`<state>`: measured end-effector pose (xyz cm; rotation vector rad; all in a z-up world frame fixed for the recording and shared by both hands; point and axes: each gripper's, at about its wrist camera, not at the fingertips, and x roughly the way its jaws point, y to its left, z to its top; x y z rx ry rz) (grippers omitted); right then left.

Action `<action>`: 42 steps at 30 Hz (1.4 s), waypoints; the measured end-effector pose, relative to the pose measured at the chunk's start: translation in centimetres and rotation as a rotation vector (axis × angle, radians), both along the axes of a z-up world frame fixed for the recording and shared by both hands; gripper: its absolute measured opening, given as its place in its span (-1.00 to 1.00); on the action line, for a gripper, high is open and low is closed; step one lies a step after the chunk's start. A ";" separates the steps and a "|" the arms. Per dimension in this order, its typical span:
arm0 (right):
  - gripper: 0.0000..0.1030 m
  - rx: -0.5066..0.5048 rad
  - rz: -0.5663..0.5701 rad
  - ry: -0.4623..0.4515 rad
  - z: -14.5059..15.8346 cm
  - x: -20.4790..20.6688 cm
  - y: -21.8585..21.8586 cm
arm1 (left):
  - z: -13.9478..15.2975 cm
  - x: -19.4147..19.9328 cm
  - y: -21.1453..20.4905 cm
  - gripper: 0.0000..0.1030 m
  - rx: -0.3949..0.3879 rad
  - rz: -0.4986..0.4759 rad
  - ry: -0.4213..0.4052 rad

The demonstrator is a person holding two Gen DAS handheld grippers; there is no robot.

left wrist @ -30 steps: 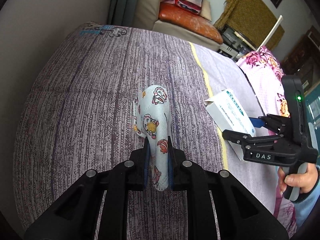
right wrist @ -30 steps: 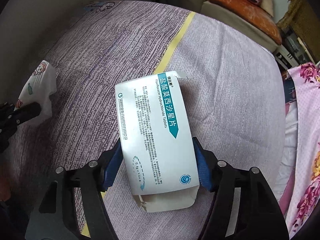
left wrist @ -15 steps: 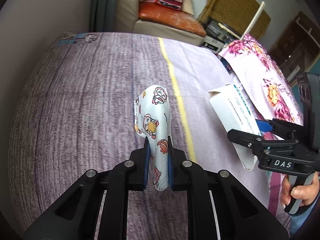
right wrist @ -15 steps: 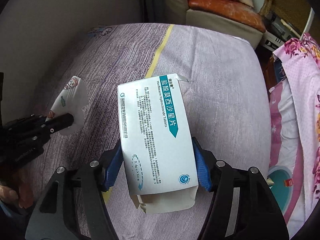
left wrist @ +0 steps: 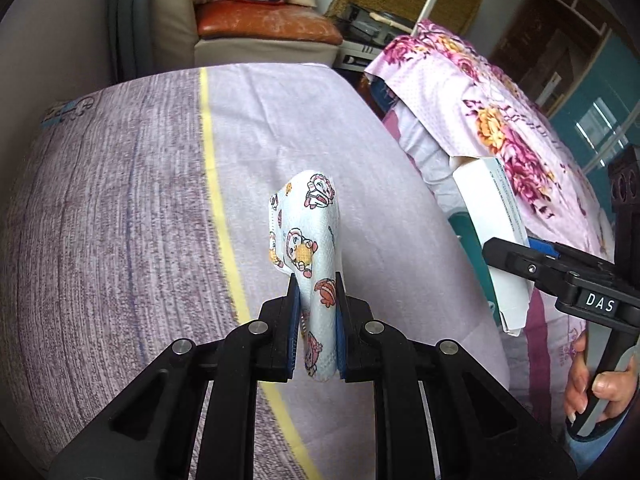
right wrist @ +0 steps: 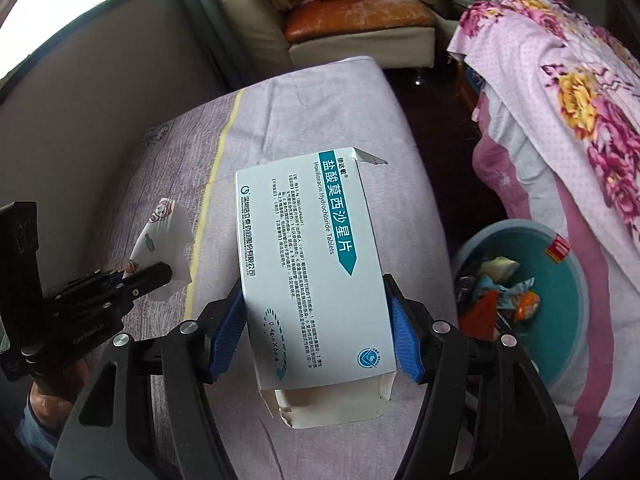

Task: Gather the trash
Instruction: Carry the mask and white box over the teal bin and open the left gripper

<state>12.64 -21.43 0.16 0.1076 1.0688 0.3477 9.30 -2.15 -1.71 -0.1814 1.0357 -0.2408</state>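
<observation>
**Both grippers carrying trash off the bed toward the bin**

Both hands are travelling sideways across the bed compared with one second ago: the yellow stripe (left wrist: pixel 218 208), which was lying to the right of the printed face mask (left wrist: pixel 310 256) in the left wrist view, is now lying to its left, and the floral quilt (right wrist: pixel 580 92) is filling much more of both views. The teal trash bin (right wrist: pixel 568 312), which was not visible one second ago, is now appearing at the lower right of the right wrist view, already holding several colourful wrappers.

The left gripper (left wrist: pixel 316 300) is pinching the folded mask, with its blue pads pressed close together on the fabric and the mask standing up above the purple bedsheet (left wrist: pixel 120 220). The right gripper (right wrist: pixel 316 320) is clamping the white medicine box (right wrist: pixel 312 276) by its two long sides, jaws set wide around it; the box is open at both ends and is hanging over the bed edge, near the bin but not yet above it.

Judging from this, the picking up is done for these two items. What is remaining is bringing each one over the bin and releasing it.
</observation>
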 end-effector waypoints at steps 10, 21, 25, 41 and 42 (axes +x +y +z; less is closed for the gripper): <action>0.20 0.091 -0.125 -0.046 0.1 -3.0 -8.7 | 1.1 -0.2 -9.2 -0.70 0.050 -0.143 -0.016; 0.20 0.116 -0.253 -0.072 -0.3 -4.7 -15.7 | 1.0 0.3 -17.5 -0.71 0.075 -0.268 -0.009; 0.20 0.130 -0.302 -0.066 -0.9 -5.1 -18.4 | 0.4 0.6 -20.0 -0.71 0.088 -0.306 0.003; 0.20 0.120 -0.416 -0.031 -2.3 -4.7 -24.7 | -2.1 2.9 -26.7 -0.70 0.101 -0.414 0.058; 0.20 0.118 -0.418 -0.029 -2.4 -4.6 -24.8 | -2.2 3.1 -26.9 -0.70 0.100 -0.419 0.061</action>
